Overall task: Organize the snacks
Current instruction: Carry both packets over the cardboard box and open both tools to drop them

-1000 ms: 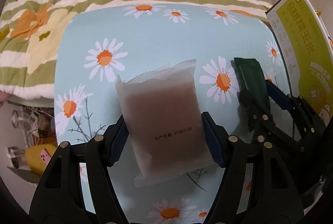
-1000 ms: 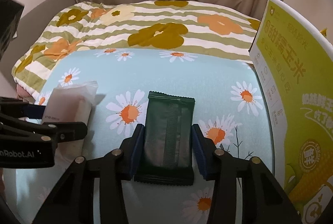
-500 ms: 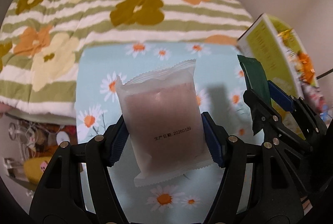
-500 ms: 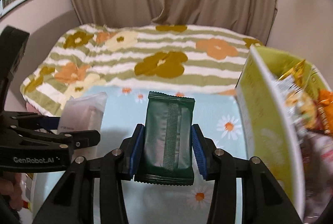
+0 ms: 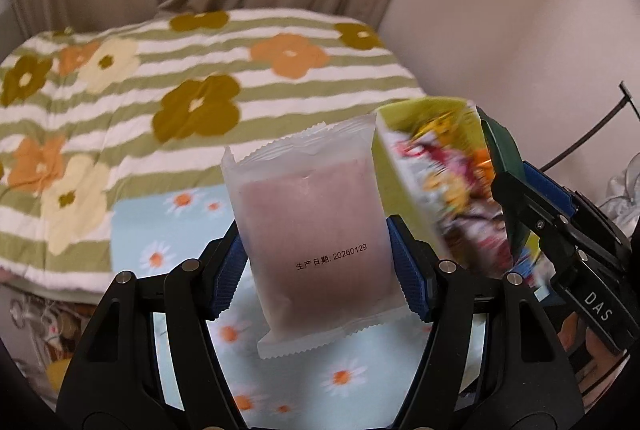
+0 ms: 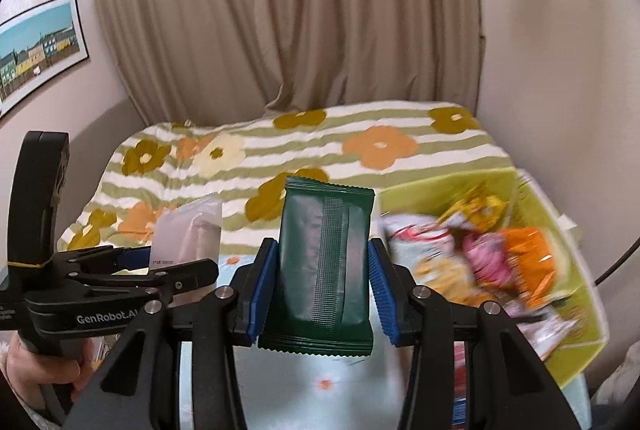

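1. Left gripper (image 5: 316,262) pinches the pink pack (image 5: 310,230) by its 2 side edges, blue pads (image 5: 408,274) pressed on; pack upright between the jaws, top seal leaning slightly left, bottom seal hanging below the pads.
2. Right gripper (image 6: 320,284) pinches the green pack (image 6: 326,262) the same way, pads on both sides, pack upright, back seam facing the camera.
3. Both packs are held in the air above the daisy cloth (image 5: 344,362), not touching it.
4. Box (image 6: 536,226) as landmark: green pack sits just left of its left wall; pink pack further left, well apart from that wall in the right view.
5. In the left view the pink pack's right edge overlaps the box's left wall (image 5: 404,186); cannot tell if they touch.
6. Box holds a heap of snack bags (image 6: 480,254), motion-blurred; labels unreadable, count unclear.
7. Box's right and near edges are cut off or hidden behind gripper arms.
8. A hand (image 6: 44,366) grips the left gripper's handle, partly out of frame.
9. Left of the box: cloth mostly bare. Behind the box: striped floral quilt (image 6: 320,138), then curtain (image 6: 280,10).
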The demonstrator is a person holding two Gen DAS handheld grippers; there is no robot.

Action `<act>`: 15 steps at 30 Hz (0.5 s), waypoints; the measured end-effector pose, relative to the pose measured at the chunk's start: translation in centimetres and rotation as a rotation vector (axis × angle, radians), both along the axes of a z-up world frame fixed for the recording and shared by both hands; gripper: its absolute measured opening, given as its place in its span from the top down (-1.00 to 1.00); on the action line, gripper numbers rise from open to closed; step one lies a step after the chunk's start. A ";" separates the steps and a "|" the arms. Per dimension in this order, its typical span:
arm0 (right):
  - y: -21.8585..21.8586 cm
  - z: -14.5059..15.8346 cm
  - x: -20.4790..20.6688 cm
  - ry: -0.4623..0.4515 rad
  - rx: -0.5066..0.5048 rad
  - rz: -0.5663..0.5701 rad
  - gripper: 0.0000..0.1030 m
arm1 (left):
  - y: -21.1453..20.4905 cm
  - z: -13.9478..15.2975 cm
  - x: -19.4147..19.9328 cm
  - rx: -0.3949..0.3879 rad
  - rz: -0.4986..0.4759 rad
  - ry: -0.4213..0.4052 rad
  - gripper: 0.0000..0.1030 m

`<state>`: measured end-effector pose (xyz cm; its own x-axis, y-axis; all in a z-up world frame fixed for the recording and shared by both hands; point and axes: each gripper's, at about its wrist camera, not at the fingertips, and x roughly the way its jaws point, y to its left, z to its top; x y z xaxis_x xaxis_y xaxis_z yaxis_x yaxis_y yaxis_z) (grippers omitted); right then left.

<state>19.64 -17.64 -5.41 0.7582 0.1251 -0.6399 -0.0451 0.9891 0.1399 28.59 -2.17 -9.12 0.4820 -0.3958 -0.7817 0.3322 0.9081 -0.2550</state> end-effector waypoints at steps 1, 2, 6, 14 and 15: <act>-1.0 0.4 0.0 -0.005 -0.001 -0.001 0.20 | -0.9 0.3 0.0 -0.003 -0.002 -0.005 -0.24; -2.4 0.7 0.1 -0.009 -0.003 0.000 0.20 | -2.1 0.6 0.1 -0.006 -0.003 -0.011 -0.24; -7.4 1.5 0.1 -0.011 0.002 0.002 0.20 | -7.7 1.3 0.5 -0.029 -0.003 -0.009 -0.24; -15.9 0.4 1.5 0.030 0.009 0.039 0.20 | -17.1 -0.8 1.2 -0.028 0.007 0.049 -0.24; -16.6 0.1 1.7 0.040 0.014 0.046 0.20 | -18.1 -1.2 1.2 -0.025 0.007 0.063 -0.24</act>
